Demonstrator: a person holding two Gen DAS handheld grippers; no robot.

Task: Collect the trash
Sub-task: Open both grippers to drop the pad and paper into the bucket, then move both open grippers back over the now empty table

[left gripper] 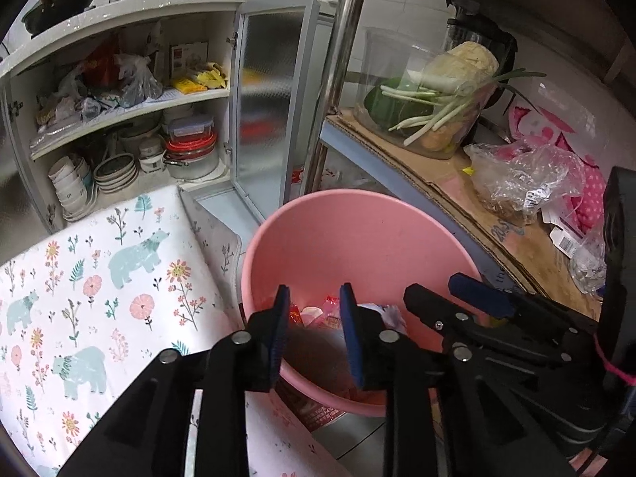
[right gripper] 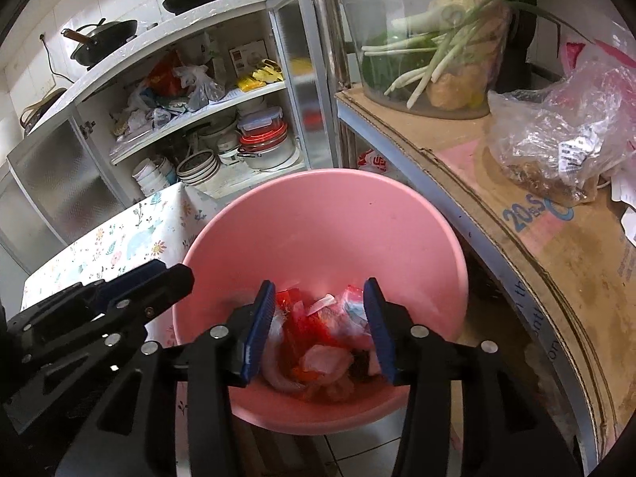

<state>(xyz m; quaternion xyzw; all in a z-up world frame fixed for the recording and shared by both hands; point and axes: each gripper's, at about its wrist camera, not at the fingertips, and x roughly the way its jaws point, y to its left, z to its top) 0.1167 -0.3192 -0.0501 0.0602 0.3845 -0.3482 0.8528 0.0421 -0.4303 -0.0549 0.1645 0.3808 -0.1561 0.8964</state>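
Note:
A pink plastic bin [left gripper: 357,238] stands on the floor between a table and a metal rack; it also shows in the right wrist view [right gripper: 326,230]. Red and white wrappers and plastic scraps [right gripper: 318,334] lie in its bottom, partly seen in the left wrist view [left gripper: 322,312]. My left gripper [left gripper: 314,334] is open and empty above the bin's near rim. My right gripper [right gripper: 320,330] is open and empty over the bin's mouth, above the trash. Each gripper shows at the edge of the other's view.
A table with a floral bear cloth [left gripper: 79,278] lies left of the bin. A rack shelf covered in cardboard [right gripper: 536,238] is on the right, with a clear tub of vegetables [right gripper: 429,51] and plastic bags [right gripper: 556,139]. An open cupboard of dishes [left gripper: 139,139] stands behind.

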